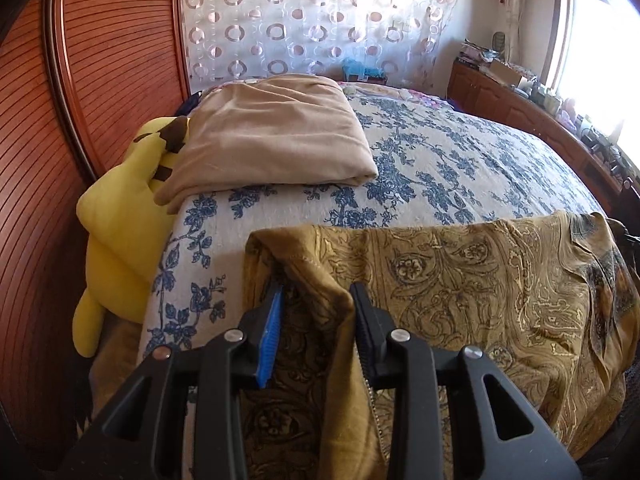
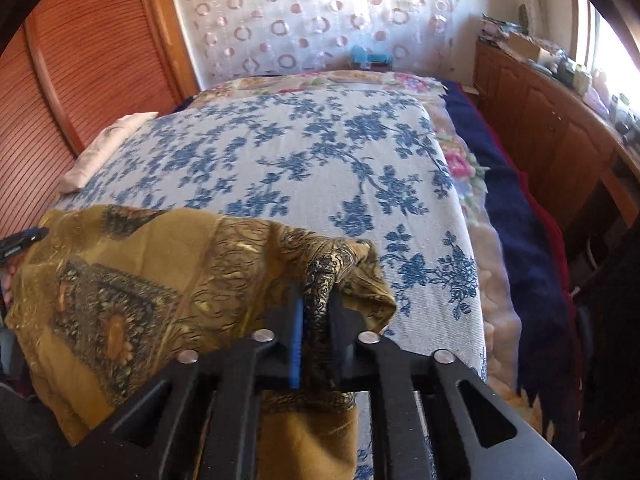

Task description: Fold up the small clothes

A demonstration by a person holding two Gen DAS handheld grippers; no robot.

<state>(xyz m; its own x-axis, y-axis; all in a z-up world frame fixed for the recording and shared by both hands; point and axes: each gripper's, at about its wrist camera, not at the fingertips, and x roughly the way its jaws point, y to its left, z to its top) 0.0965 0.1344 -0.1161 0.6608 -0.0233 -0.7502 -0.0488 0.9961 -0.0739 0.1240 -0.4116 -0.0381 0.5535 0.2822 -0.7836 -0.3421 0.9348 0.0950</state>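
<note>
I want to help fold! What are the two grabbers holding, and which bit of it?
Both hold the gold patterned cloth. The right hand-held gripper pinches a bunched corner; the left hand-held gripper has a fold near the other end between wider-set fingers.

Bright daylight from the window (image 1: pixel 596 40) at far right, blown out to white glare. Strong fisheye bending with dark corners. Softly glowing curtain (image 1: pixel 312 16) at far centre; slightly soft throughout.
</note>
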